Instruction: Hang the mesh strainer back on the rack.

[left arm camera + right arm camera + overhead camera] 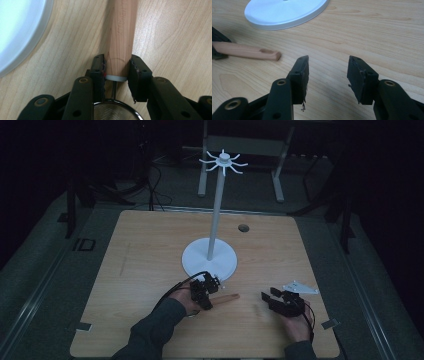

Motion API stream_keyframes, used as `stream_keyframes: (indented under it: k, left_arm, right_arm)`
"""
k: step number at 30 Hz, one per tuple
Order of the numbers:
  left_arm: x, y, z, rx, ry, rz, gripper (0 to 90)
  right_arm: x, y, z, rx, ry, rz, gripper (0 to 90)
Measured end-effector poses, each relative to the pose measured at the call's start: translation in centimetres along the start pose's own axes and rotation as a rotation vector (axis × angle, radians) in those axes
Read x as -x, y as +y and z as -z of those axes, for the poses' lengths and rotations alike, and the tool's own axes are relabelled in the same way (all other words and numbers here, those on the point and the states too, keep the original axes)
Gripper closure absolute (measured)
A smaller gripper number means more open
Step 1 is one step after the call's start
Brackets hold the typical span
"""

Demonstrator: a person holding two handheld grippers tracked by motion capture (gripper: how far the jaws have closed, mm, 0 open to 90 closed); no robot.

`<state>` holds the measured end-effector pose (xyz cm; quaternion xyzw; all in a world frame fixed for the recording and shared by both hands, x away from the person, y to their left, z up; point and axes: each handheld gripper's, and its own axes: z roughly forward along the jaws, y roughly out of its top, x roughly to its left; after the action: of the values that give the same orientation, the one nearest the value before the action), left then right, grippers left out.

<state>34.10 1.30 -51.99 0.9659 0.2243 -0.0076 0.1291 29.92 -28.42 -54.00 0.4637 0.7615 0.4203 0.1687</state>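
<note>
Left gripper is clamped on the wooden handle, both jaws pressed against its sides right above a white ring where the wood ends. A thin metal stem runs back from that ring to a round, ridged metal piece under the gripper body. The handle lies flat on the bench, pointing right from the left gripper toward the middle of the near edge, its free end rounded with a slot in it. Just beyond the handle sits the white round base of a stand, its pole rising straight up to a crown of short hooks. Over to the right, well apart from the handle's tip, the right gripper hangs with its jaws spread wide and nothing between them, bare bench showing in the gap. In the high view that right gripper sits low near the right front of the bench, jaws aimed left at the handle
</note>
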Motion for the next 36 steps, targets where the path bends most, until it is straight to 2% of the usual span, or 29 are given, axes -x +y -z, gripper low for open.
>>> stream_keyframes:
  k: [6,10,24,36]
  left_arm:
    - [0.3,0.1,0.1,0.020,0.006,0.005,69.1]
    - [0.2,0.0,0.7,0.058,0.013,0.009,69.2]
    - [0.1,-0.3,3.2,0.207,0.075,0.076,69.3]
    - [0.2,-0.4,4.4,0.276,0.099,0.108,69.3]
  right_arm:
    - [0.0,0.0,0.0,0.001,0.001,-0.001,51.5]
    - [0.0,0.0,0.0,-0.001,0.001,-0.001,51.5]
    - [-0.1,0.0,-0.1,-0.003,0.002,0.002,51.2]
    - [-0.1,-0.1,-0.2,-0.005,0.000,0.001,51.0]
